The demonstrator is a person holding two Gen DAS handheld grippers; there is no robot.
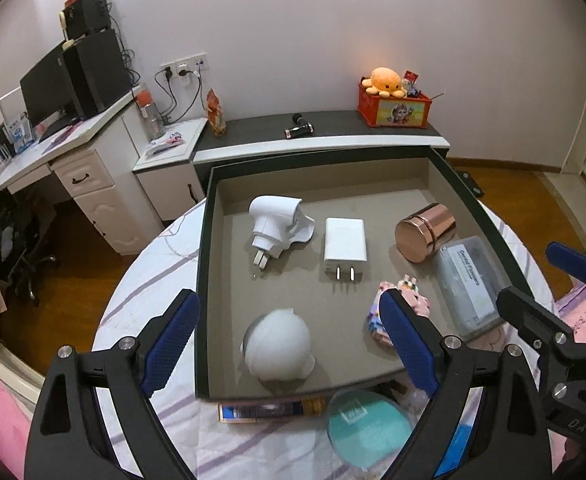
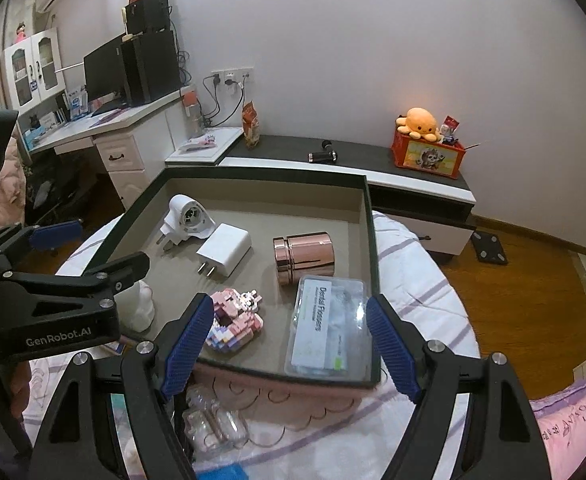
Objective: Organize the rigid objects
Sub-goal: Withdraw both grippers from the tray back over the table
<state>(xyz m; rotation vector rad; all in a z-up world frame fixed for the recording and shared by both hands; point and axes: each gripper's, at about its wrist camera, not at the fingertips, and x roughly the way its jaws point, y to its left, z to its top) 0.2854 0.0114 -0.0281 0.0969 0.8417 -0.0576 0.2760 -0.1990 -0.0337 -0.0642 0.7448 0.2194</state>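
Six objects lie in one tray; left claw and right claw both apart.

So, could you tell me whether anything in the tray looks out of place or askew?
The copper canister lies on its side rather than upright, so it could roll. The dental flossers box sits angled against the tray's right wall. Nothing looks spilled or damaged.

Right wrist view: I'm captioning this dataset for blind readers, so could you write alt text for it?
A shallow dark tray on a round table holds a copper tin lying on its side, a white charger, a white plug adapter, a pink block figure and a clear floss box. The open right gripper hovers at its near edge, empty; the left gripper reaches in from the left.
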